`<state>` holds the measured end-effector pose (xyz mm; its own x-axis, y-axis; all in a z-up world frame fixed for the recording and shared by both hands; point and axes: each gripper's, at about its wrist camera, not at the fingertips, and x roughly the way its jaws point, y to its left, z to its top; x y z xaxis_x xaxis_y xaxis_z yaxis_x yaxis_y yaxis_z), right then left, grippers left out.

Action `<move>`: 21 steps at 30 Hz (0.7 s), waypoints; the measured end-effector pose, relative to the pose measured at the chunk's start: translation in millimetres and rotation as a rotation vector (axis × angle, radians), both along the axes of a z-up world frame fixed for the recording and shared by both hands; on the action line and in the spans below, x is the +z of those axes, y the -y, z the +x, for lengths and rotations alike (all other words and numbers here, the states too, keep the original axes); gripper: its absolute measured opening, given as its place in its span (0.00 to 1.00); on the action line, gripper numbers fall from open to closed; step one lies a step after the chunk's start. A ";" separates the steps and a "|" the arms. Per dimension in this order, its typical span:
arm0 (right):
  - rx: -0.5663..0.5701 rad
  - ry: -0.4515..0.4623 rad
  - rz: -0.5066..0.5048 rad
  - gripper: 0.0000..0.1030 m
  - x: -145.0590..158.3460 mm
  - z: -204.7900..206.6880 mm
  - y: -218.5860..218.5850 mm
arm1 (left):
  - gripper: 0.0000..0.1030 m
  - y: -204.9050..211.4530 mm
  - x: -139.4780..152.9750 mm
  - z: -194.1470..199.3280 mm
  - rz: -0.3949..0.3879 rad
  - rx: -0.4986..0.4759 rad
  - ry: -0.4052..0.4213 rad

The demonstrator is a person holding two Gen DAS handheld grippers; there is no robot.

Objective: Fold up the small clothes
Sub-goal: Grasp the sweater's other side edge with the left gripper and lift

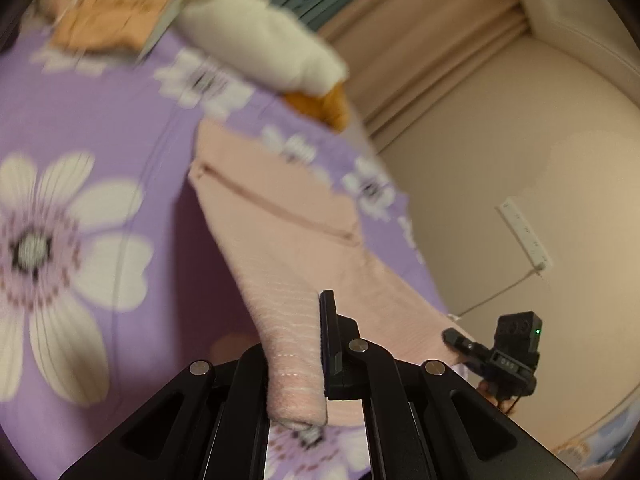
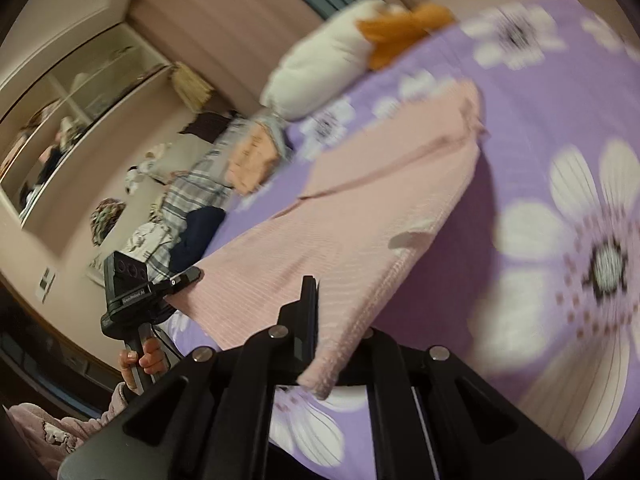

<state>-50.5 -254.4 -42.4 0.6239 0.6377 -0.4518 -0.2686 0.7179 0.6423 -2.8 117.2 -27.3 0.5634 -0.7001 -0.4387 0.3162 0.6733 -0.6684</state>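
A pink ribbed garment (image 1: pixel 288 240) is stretched in the air above the purple flowered bedsheet (image 1: pixel 100 128). My left gripper (image 1: pixel 296 344) is shut on one near corner of it. My right gripper (image 2: pixel 340 332) is shut on the other near corner of the garment (image 2: pixel 360 208). The right gripper also shows in the left wrist view (image 1: pixel 456 338), pinching the garment's edge. The left gripper shows in the right wrist view (image 2: pixel 192 276) at the garment's left corner. The far end of the garment trails onto the sheet (image 2: pixel 560 92).
A white and orange plush toy (image 1: pixel 260 48) and a folded orange cloth (image 1: pixel 108 20) lie at the bed's far end. A pile of plaid and dark clothes (image 2: pixel 192 204) lies beside the bed. A wall power strip (image 1: pixel 524 232) is to the right.
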 end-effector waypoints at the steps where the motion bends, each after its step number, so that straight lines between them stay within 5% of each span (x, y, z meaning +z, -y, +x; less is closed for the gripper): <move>1: 0.005 0.021 -0.010 0.05 7.3 -0.9 -2.8 | 0.00 0.4 4.7 -1.4 -0.003 -0.001 0.015; 9: 0.006 0.098 -0.024 0.05 36.5 -16.5 2.4 | 0.00 -6.7 29.4 -17.9 -0.046 -0.005 0.079; 21: 0.064 0.150 -0.112 0.05 75.3 -40.6 -12.9 | 0.00 -11.0 58.3 -43.3 0.003 -0.012 0.125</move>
